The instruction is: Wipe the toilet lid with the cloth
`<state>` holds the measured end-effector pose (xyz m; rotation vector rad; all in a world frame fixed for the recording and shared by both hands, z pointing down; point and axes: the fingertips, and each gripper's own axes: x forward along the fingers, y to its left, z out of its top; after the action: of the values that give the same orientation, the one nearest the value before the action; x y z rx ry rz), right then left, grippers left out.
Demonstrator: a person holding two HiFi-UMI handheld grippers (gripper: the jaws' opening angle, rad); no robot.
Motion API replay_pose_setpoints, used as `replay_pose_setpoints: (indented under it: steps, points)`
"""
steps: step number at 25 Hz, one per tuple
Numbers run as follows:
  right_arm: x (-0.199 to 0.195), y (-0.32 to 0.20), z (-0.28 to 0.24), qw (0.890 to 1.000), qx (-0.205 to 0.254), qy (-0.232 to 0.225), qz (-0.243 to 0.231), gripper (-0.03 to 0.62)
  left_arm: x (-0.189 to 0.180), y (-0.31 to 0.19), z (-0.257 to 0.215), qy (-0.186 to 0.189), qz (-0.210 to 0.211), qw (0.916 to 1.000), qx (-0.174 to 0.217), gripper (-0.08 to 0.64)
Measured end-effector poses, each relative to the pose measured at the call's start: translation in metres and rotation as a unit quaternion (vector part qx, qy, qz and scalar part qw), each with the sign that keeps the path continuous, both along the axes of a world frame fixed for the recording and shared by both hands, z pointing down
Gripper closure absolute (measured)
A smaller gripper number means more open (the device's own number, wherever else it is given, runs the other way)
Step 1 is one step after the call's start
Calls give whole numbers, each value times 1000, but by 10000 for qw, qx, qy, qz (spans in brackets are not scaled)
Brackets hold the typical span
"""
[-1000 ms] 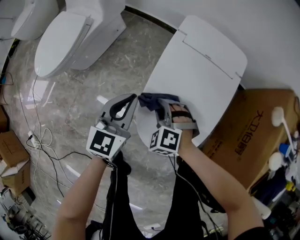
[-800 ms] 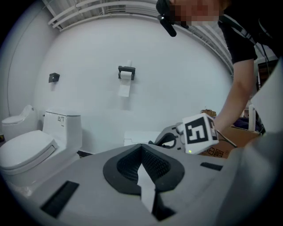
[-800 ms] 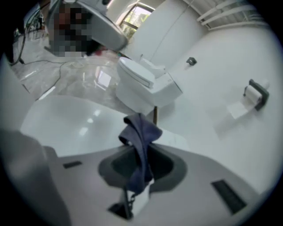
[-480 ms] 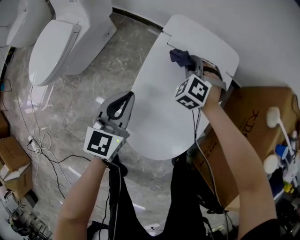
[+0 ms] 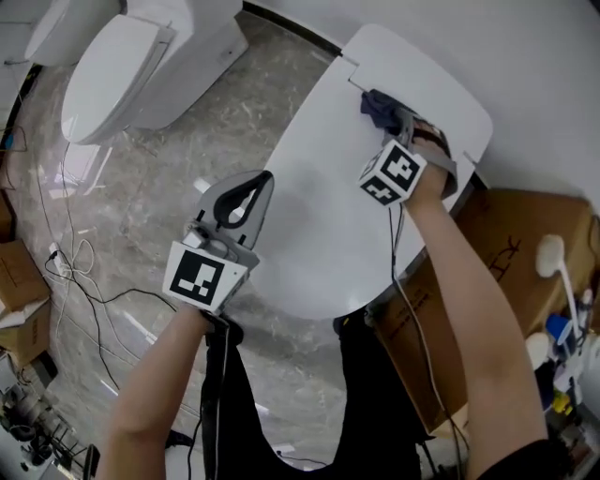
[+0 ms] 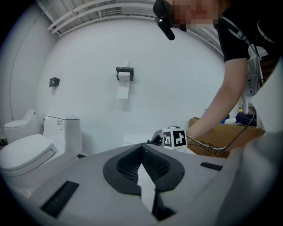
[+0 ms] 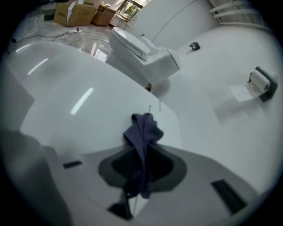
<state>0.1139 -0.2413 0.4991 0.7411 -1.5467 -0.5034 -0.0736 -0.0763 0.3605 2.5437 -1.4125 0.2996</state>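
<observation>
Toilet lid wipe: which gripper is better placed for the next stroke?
Right. The right gripper is shut on the cloth at the hinge end of the toilet lid. The left gripper is shut on nothing, at the lid's left edge.

i counted three toilets: one with the toilet lid (image 5: 347, 206) under my grippers, a second toilet (image 5: 122, 75) and a third toilet (image 5: 56, 28) at the floor's top left corner. two grippers: left gripper (image 5: 263, 180) and right gripper (image 5: 401, 120). one cloth (image 5: 380, 108). one large cardboard box (image 5: 511, 244), one small box (image 5: 19, 323) at the floor's left edge. one paper holder (image 6: 125, 73) on the wall.
</observation>
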Motion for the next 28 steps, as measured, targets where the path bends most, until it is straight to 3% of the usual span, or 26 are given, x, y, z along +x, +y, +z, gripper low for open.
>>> replay_pose_setpoints:
  steps: [5,11,28]
  points:
    - [-23,22,11,9998,6,21,-188,516,-11,-5,14,87,-225,9997,66,546]
    - [-23,44,15,10000,55,-13,-4,517,7,16,23,84,248,9997,16,546]
    - [-54,104,17,9998,-177,-37,-11,517,-8,46,7,248,414,9988,1,548]
